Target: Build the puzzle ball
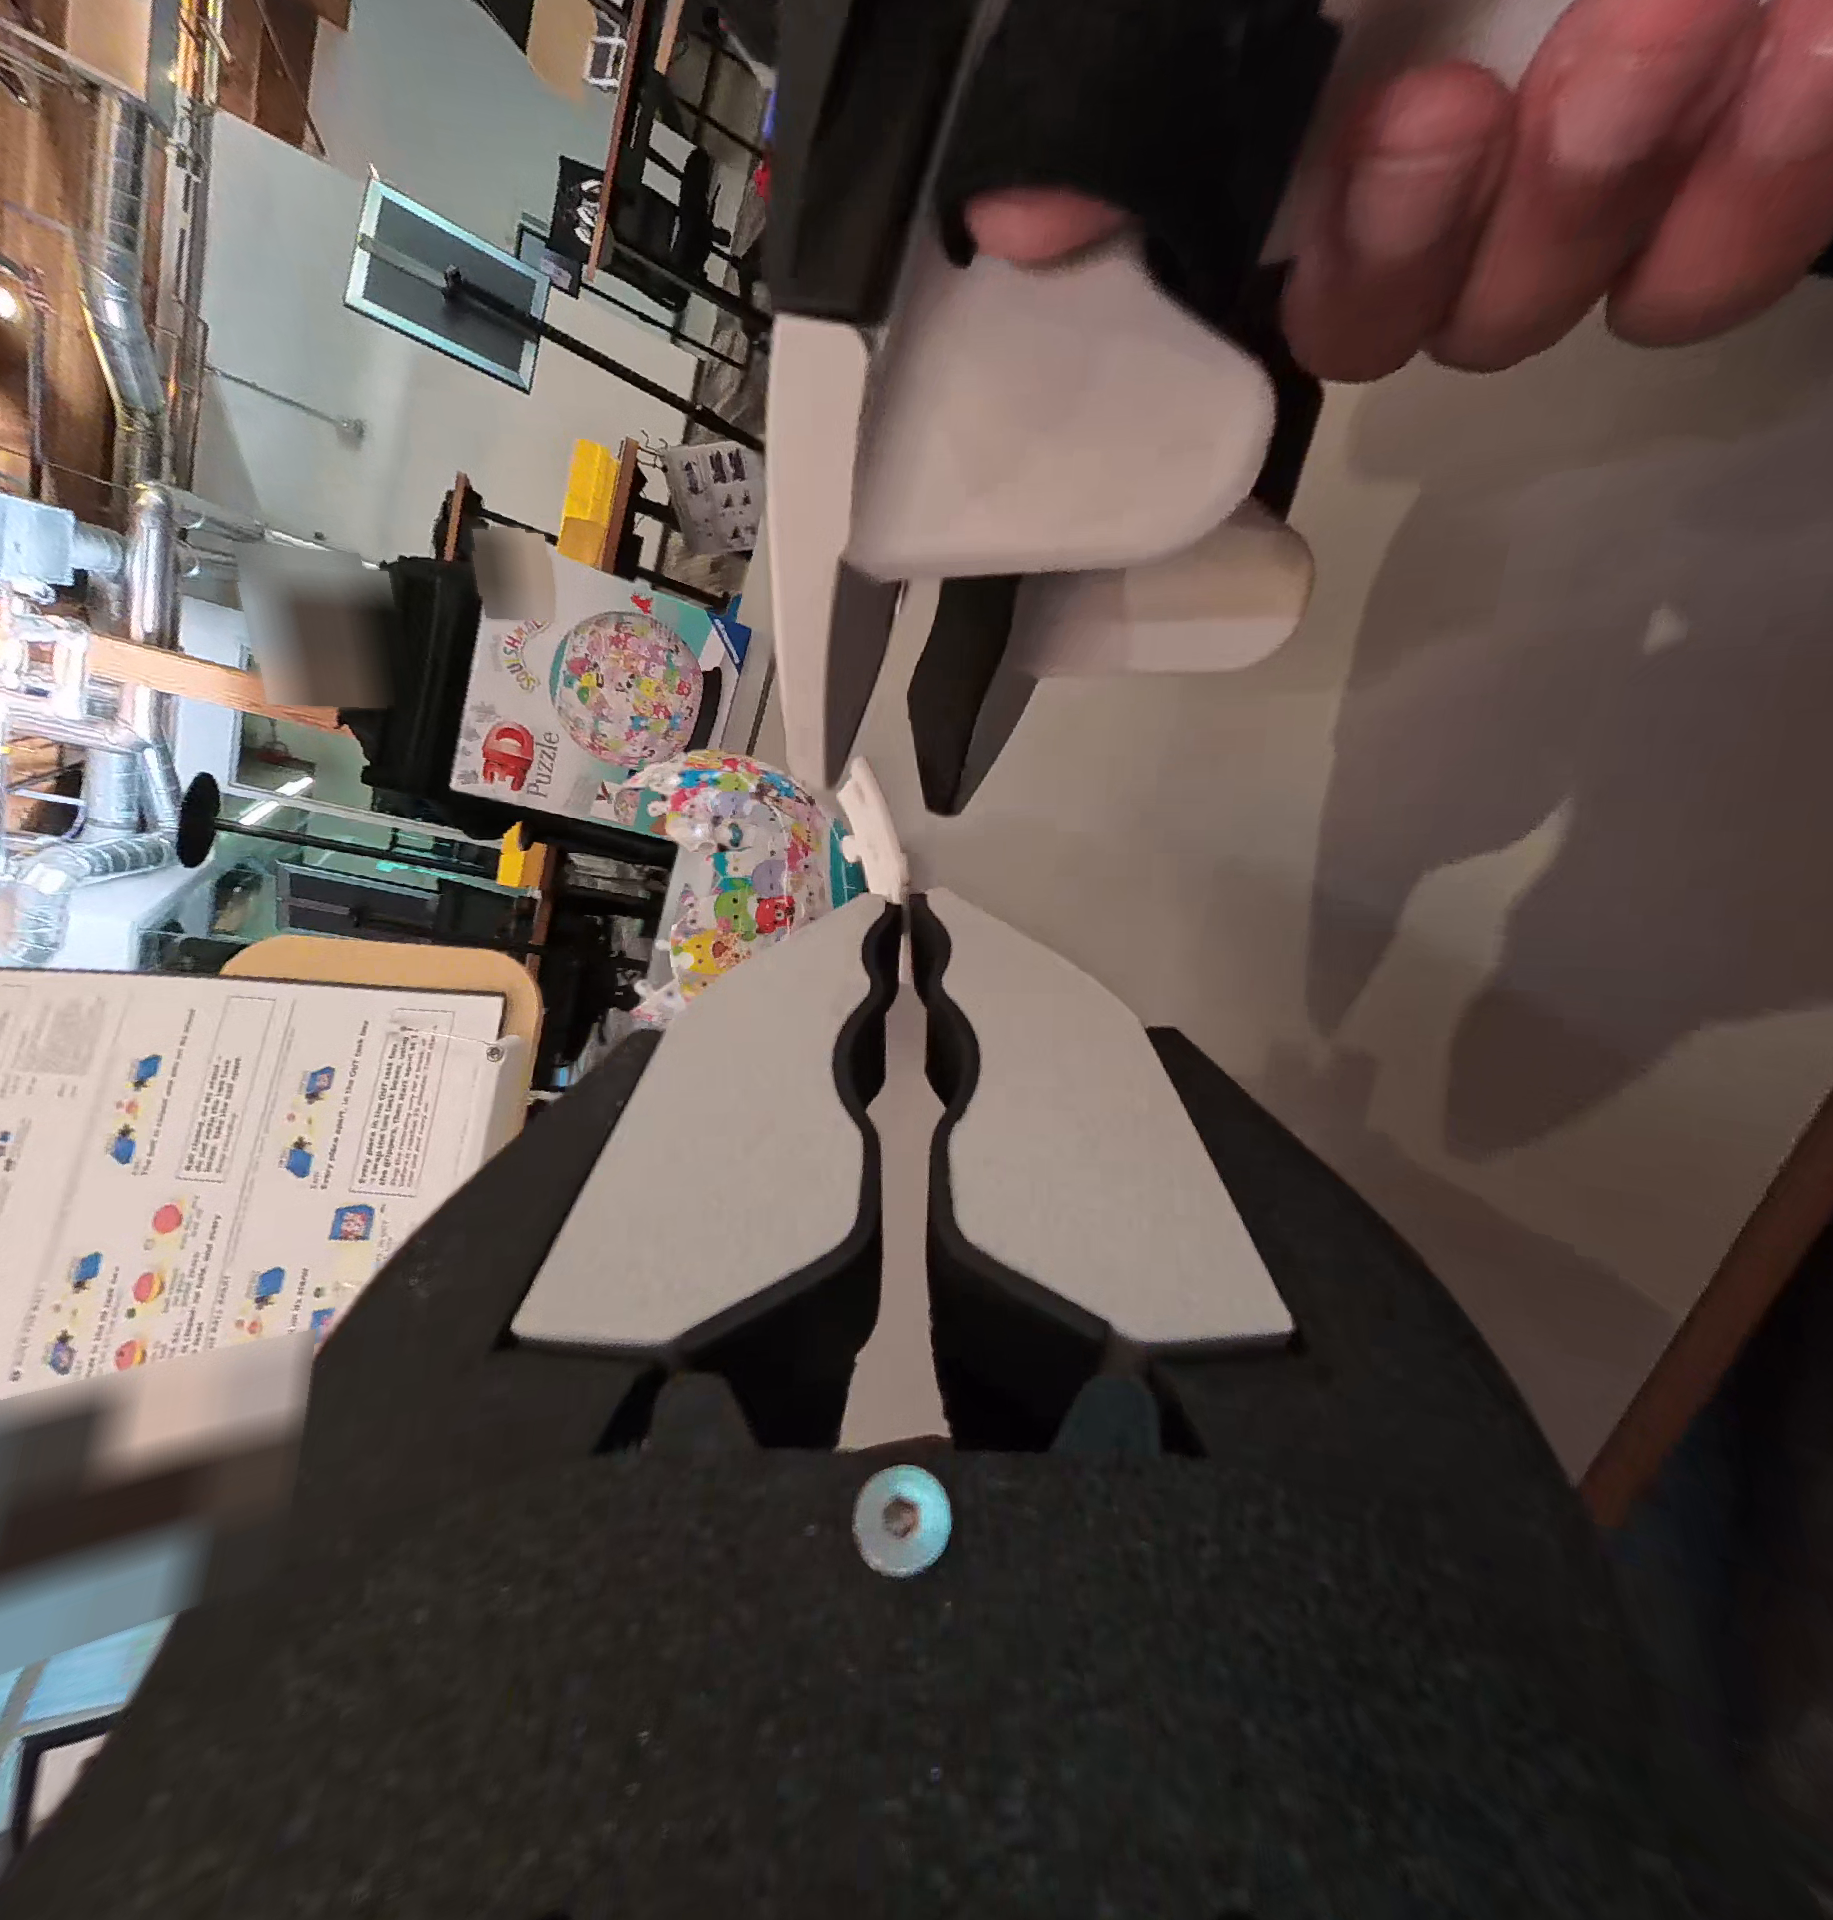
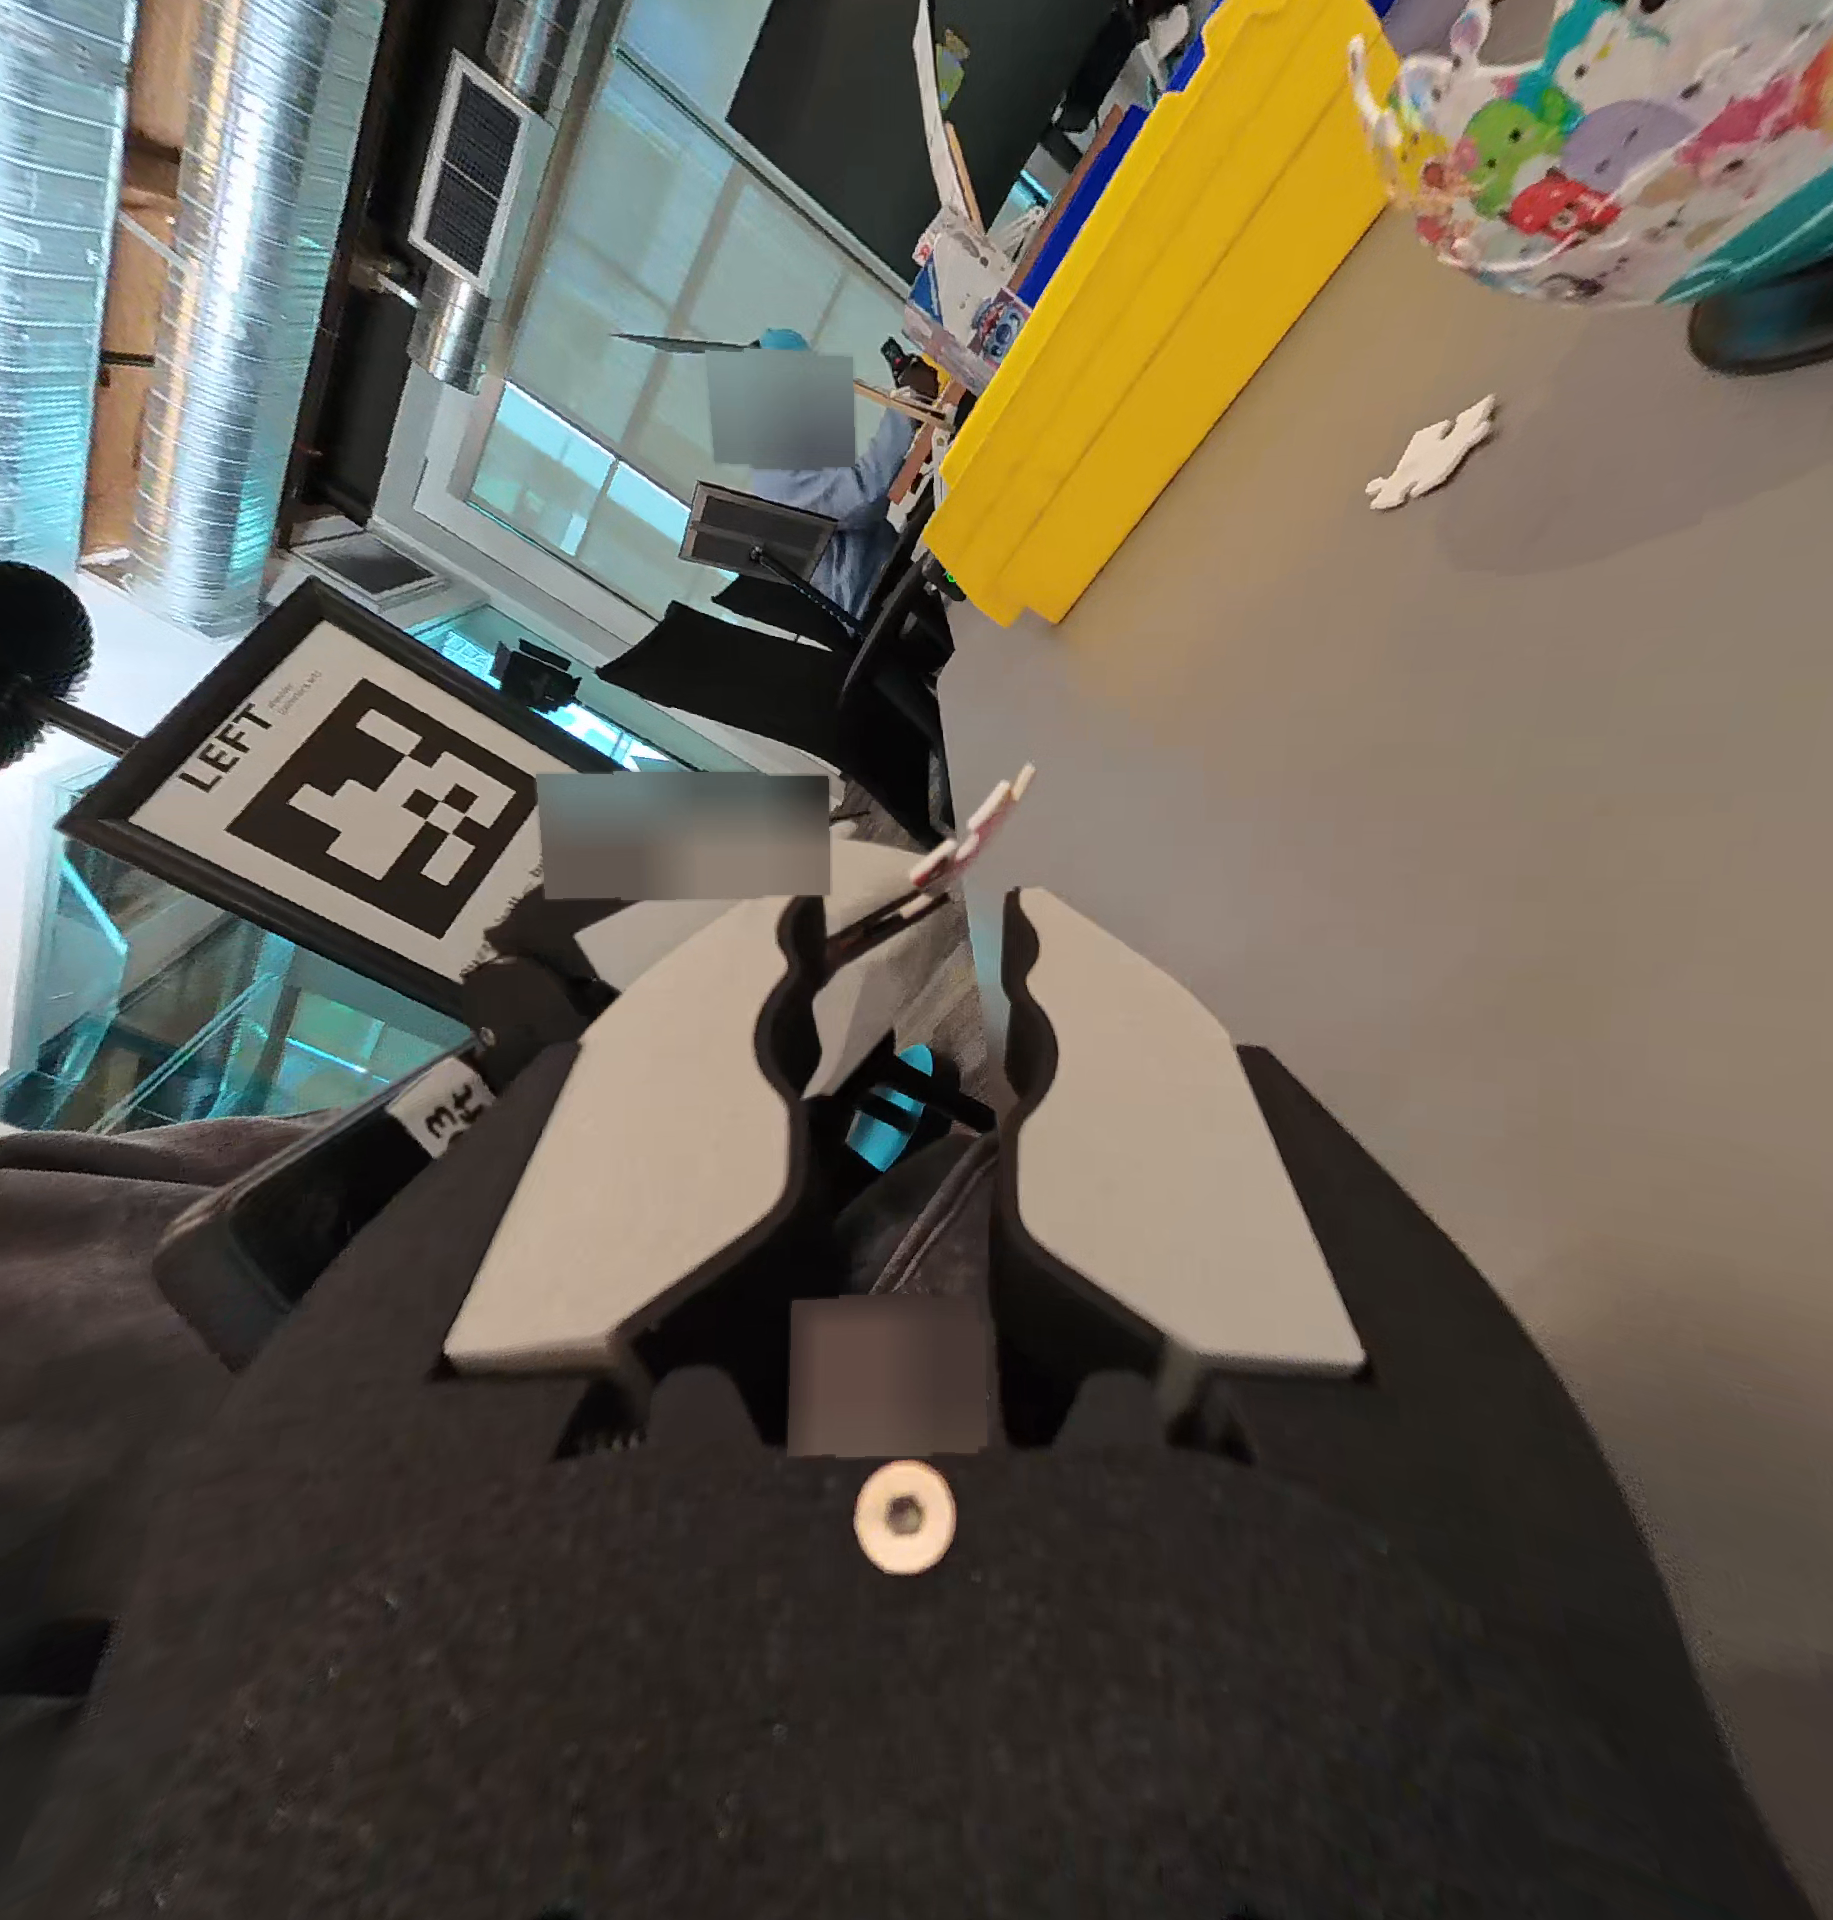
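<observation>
My left gripper (image 1: 907,909) is shut on the lower edge of a small white puzzle piece (image 1: 876,842) and holds it up above the table. My right gripper (image 1: 886,779) comes in from above, its jaws open on either side of the piece's upper end. In the right wrist view my right gripper (image 2: 912,909) is open, with the held piece (image 2: 969,831) just beyond its tips. The partly built, colourful puzzle ball (image 1: 746,862) stands behind the piece; it also shows in the right wrist view (image 2: 1618,135). A loose white piece (image 2: 1431,457) lies on the table.
The puzzle box (image 1: 600,707) stands behind the ball. An instruction sheet (image 1: 195,1174) stands at the left. A yellow bin (image 2: 1151,312) sits at the table's (image 2: 1411,831) far edge. A framed marker sign (image 2: 340,790) stands nearby. A hand (image 1: 1577,187) holds the right gripper. My two grippers' fingertips are within a few centimetres of each other.
</observation>
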Demonstrator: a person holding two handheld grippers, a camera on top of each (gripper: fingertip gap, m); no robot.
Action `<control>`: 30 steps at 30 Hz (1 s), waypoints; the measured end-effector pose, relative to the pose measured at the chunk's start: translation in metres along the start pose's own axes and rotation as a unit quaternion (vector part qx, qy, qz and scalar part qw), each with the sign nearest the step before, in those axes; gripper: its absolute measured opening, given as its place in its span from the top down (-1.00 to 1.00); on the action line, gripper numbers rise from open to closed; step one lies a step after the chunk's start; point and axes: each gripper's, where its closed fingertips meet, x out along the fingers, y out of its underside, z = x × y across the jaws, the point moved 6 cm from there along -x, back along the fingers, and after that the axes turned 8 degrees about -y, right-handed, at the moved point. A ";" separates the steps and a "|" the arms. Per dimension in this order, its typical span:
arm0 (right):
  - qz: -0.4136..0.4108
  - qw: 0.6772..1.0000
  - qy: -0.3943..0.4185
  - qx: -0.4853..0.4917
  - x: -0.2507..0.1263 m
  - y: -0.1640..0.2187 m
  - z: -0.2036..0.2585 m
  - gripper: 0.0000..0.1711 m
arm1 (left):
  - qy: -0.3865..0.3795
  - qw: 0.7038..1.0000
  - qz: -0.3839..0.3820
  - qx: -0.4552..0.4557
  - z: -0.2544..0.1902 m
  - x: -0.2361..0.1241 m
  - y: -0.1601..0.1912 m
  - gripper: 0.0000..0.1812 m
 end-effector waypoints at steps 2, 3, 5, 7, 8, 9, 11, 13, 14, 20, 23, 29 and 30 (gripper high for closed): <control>0.005 1.000 0.008 0.000 0.002 0.001 -0.003 0.73 | -0.003 1.000 -0.001 0.013 -0.003 0.000 -0.002 0.99; 0.003 1.000 0.003 0.001 0.002 0.001 -0.003 0.87 | -0.004 1.000 -0.005 0.017 -0.004 0.000 -0.003 0.99; 0.003 1.000 0.012 0.006 0.002 0.001 -0.006 0.93 | -0.006 1.000 -0.008 0.018 -0.006 -0.002 -0.007 0.99; 0.012 0.999 0.026 0.014 -0.001 0.001 -0.009 0.98 | 0.003 1.000 -0.017 0.008 -0.008 -0.004 -0.010 1.00; 0.012 0.999 0.036 0.009 -0.004 0.001 -0.011 0.98 | 0.019 1.000 -0.020 -0.004 -0.010 -0.004 -0.011 1.00; 0.016 0.999 0.045 0.005 -0.006 0.000 -0.012 0.97 | 0.043 0.999 -0.020 -0.022 -0.012 -0.005 -0.011 1.00; 0.034 0.996 0.074 -0.024 -0.010 -0.002 -0.013 0.97 | 0.104 0.989 -0.028 -0.098 -0.012 -0.007 -0.011 1.00; 0.085 0.987 0.107 -0.089 -0.012 0.000 -0.010 0.97 | 0.167 0.964 -0.020 -0.207 -0.004 -0.005 -0.006 1.00; 0.115 0.978 0.119 -0.131 -0.011 0.001 -0.007 0.97 | 0.193 0.945 -0.017 -0.262 0.002 -0.002 -0.002 0.95; 0.238 0.931 0.108 -0.255 -0.001 0.021 0.004 0.97 | 0.356 0.842 -0.012 -0.406 0.001 0.010 0.017 0.80; 0.242 0.925 0.119 -0.267 0.000 0.022 0.001 0.97 | 0.380 0.833 -0.021 -0.400 -0.003 0.008 0.017 0.94; 0.172 0.946 0.085 -0.261 -0.002 0.009 0.012 0.96 | 0.414 0.758 -0.046 -0.502 0.009 0.010 0.017 0.98; 0.166 0.949 0.080 -0.256 -0.002 0.008 0.012 0.96 | 0.421 0.744 -0.049 -0.516 0.010 0.011 0.018 0.98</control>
